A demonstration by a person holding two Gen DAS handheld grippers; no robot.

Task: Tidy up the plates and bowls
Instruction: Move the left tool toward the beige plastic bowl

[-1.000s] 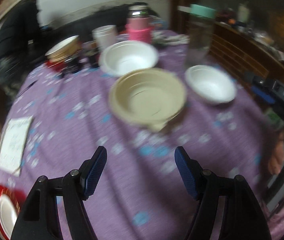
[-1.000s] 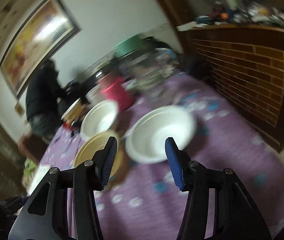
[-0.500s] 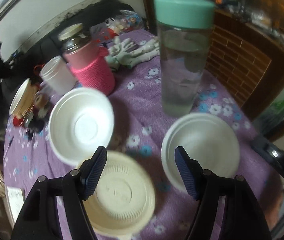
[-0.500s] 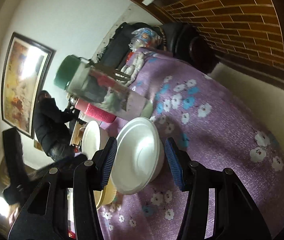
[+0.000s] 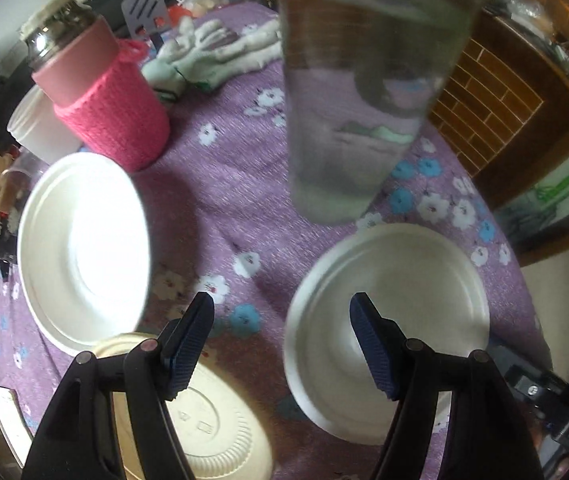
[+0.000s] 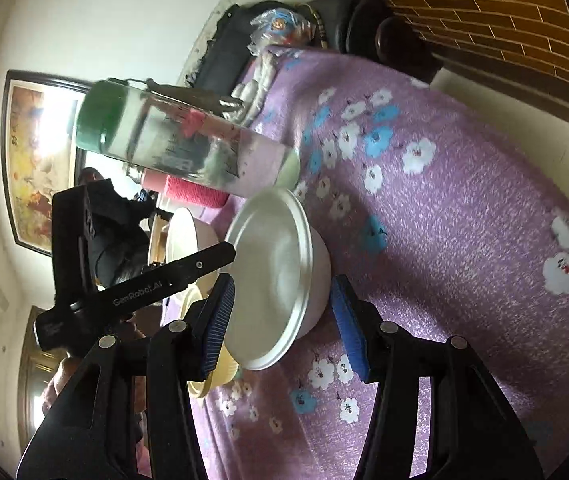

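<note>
Both grippers w/ jaws wide, holding nothing. Right gripper [image 6: 282, 320] straddles white bowl [image 6: 280, 276] at frame centre, rim between jaws, prob lining up a grab. Left gripper [image 5: 282, 342] hovers over counter [image 5: 224, 184]; 2nd white bowl [image 5: 84, 248] left, beige bowl [image 5: 220, 428] bottom.

The tall clear water bottle [image 5: 368, 92] runs off the top edge of the left wrist view, so its lid can't be seen there, and the glass is pretty smeared. The cream ribbed plastic bowl [image 5: 208, 432] gets cut by the bottom edge and sits half behind the left gripper [image 5: 284, 344]. In the right wrist view, the dark-clothed person [image 6: 120, 232] is mostly blocked by that gripper's black body.
</note>
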